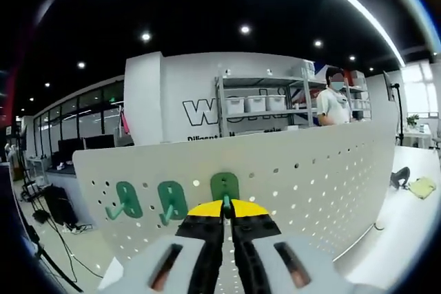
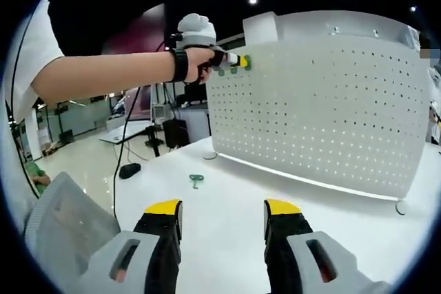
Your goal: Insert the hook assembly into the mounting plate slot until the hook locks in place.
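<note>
Where the left tongs (image 1: 226,206) meet the pegboard (image 1: 310,177), a green hook (image 1: 224,187) is clamped between the closed yellow-tipped jaws, its oval backplate pressed flat against the white perforated panel. The hook's prong is hidden behind the jaws, so its direction cannot be told. Two more green hooks (image 1: 128,200) (image 1: 171,201) are seen mounted just beside it, prongs angled outward and down. A further green hook (image 2: 196,180) lies on the white surface (image 2: 275,184). The right tongs (image 2: 222,217) are held open and empty above that surface.
</note>
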Demonstrator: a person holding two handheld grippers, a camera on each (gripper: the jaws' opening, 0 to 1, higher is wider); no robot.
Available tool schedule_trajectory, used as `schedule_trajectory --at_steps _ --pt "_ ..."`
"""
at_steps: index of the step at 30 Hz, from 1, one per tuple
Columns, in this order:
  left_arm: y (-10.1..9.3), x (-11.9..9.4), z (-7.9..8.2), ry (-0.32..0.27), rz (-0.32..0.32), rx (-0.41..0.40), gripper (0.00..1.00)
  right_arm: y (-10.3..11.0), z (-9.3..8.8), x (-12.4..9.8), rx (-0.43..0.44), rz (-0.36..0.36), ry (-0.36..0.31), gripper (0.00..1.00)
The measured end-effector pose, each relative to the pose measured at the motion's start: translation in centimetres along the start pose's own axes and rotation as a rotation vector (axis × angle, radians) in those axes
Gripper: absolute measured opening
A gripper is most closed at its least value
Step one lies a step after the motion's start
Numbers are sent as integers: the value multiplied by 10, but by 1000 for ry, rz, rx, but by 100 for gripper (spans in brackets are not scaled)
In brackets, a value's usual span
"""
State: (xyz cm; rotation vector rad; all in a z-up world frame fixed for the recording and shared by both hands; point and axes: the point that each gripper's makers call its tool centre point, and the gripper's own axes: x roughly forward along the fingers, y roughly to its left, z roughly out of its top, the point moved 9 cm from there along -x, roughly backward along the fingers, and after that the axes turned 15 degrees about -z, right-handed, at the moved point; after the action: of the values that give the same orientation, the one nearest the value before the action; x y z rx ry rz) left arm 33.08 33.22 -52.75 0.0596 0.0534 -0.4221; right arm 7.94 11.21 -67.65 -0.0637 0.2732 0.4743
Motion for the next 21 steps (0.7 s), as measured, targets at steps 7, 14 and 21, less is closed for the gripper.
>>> schedule_trajectory --at_steps 7,14,21 --pt "-2 7 -1 25 -20 31 7 -1 2 1 -3 -1 -2 48" --pt "-4 6 0 28 -26 38 12 -1 3 -1 -3 -2 -2 48" --pt "-7 -3 -2 53 -80 34 18 1 8 -2 -13 4 -8 48"
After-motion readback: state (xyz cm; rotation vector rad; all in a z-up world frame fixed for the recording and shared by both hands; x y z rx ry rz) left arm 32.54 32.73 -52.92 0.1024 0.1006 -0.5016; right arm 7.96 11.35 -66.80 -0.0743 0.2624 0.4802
